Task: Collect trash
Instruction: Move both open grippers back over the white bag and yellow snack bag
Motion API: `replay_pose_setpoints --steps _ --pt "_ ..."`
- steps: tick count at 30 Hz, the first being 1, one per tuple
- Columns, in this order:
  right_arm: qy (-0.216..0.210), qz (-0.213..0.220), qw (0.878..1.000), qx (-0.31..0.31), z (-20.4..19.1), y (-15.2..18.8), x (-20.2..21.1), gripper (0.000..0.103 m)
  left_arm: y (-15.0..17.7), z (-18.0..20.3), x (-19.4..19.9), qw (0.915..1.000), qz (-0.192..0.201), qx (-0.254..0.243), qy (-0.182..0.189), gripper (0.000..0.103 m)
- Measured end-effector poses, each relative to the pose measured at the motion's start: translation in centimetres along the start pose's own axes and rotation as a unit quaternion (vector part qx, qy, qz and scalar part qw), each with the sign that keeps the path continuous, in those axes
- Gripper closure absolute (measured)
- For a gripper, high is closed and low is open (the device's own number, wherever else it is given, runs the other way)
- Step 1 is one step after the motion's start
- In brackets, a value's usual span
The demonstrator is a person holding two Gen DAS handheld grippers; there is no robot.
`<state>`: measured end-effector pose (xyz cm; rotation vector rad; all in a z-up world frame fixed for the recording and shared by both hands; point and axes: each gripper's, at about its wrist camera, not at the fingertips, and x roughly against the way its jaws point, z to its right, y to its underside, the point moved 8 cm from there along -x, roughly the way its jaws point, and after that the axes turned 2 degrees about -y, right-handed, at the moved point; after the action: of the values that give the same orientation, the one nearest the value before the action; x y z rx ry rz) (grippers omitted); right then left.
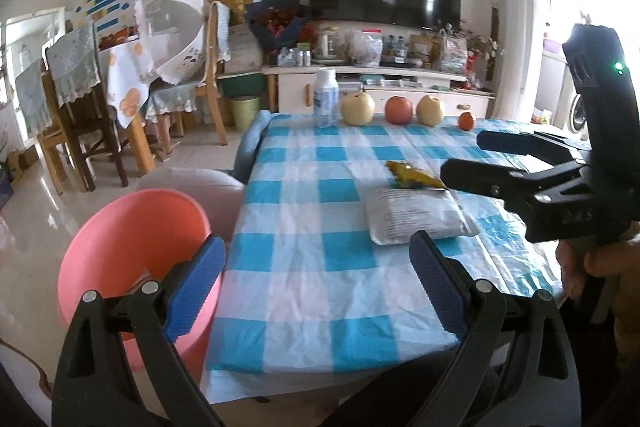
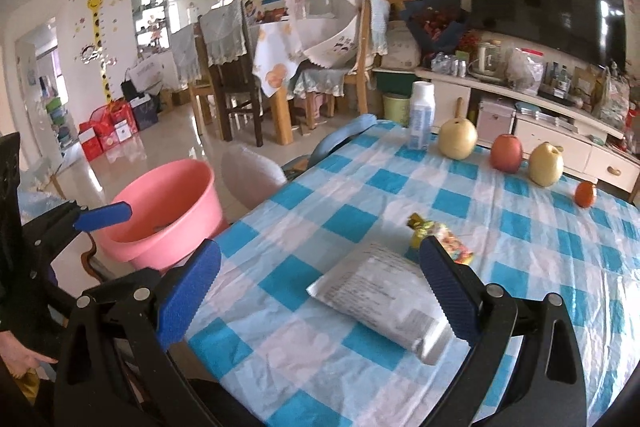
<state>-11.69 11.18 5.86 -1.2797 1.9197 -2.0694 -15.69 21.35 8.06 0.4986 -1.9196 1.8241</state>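
**Table and basin: contents as we find them**

Pink basin [image 2: 160, 215]: it stands off the table's left edge, beside a pale cushioned seat [image 2: 252, 167]. Something thin and light lies at its bottom; we cannot tell what it is.

Table [image 1: 320, 259], under a blue-and-white checked cloth: we count two pieces of trash near its middle. A silver printed pouch [image 2: 380, 299] lies flat, and a crumpled yellow wrapper [image 2: 444, 237] lies just beyond it, touching or nearly so.

Far edge of the table, in a row: a white bottle [image 1: 326, 97] standing upright, a yellow pear [image 1: 358, 108], a red apple [image 1: 399, 110], a second pear [image 1: 430, 110] and a small orange fruit [image 1: 466, 121].

Left gripper [image 1: 316, 287]: we hold it spread wide and empty above the table's near left corner, next to the basin.

Right gripper [image 2: 320, 295]: also spread wide and empty, its blue pads either side of the silver pouch in our view, above it.
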Motion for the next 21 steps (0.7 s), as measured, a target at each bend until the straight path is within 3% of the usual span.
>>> replay_pose_setpoints --steps 13,21 --pt "0.042 0.030 0.998 -0.042 7.0 -0.6 2.8 0.005 -0.4 6.4 -1.1 0.9978 -0.025 -0.048 0.039 0.009" --pt "0.066 0.039 0.990 -0.119 14.2 -0.2 4.5 0.005 0.3 10.7 -2.9 0.9931 -0.056 -0.079 0.066 0.009"
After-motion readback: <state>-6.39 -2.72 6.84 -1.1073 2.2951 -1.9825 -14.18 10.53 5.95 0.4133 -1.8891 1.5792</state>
